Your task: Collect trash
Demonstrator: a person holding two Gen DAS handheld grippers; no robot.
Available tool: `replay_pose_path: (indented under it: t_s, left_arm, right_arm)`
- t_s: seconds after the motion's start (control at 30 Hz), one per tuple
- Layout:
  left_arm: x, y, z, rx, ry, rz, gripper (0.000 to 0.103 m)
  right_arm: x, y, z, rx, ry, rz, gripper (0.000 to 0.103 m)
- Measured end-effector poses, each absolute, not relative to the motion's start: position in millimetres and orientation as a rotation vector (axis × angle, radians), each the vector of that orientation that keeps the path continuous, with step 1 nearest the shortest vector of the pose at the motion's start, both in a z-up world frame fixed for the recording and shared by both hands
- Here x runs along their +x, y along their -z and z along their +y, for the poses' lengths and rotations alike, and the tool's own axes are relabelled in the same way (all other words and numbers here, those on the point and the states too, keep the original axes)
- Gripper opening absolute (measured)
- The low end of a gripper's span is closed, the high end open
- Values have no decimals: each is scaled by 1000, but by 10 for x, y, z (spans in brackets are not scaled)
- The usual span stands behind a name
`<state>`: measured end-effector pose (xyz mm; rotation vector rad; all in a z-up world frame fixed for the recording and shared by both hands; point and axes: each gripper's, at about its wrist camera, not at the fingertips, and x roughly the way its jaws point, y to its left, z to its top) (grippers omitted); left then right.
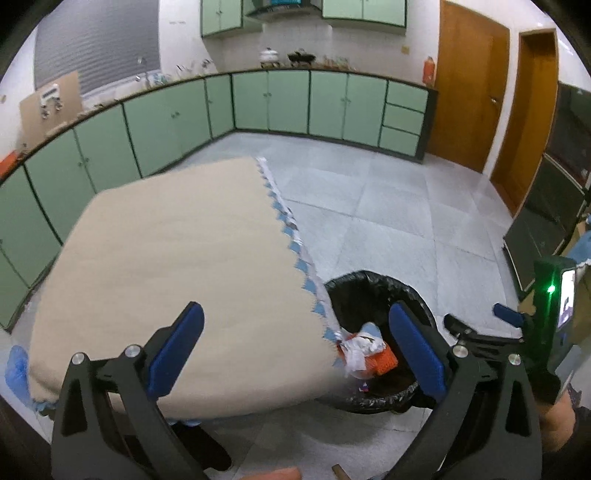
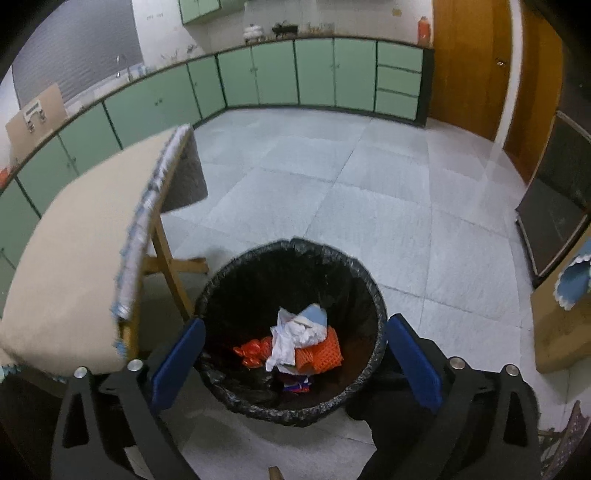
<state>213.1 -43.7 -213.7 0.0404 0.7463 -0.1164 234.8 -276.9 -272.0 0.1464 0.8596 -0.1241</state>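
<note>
Two open grippers (image 1: pixel 295 354) (image 2: pixel 295 363), one bin (image 2: pixel 236 273), one table (image 1: pixel 166 258)

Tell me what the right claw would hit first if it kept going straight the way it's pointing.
Probably the trash pile inside the black-lined bin. The open right claw points down into the bin's mouth, with nothing visible in between; depth is uncertain.

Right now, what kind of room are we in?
Most likely a home kitchen: green cabinets run under a counter along the walls, a white pot and a dark pan sit on that counter, and a range hood hangs above them.
</note>
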Motion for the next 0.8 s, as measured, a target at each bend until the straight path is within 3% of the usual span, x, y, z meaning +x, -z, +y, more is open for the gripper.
replay_pose_path:
  t_s: [0.47,0.8]
  left_arm:
    - [1326,1163,-85,7,16,563,97]
    - [630,549,-2,26,-69,399,97]
  right_arm:
    - [1570,1186,-2209,-19,56,525,97]
    - [898,492,-2257,58,112,380,97]
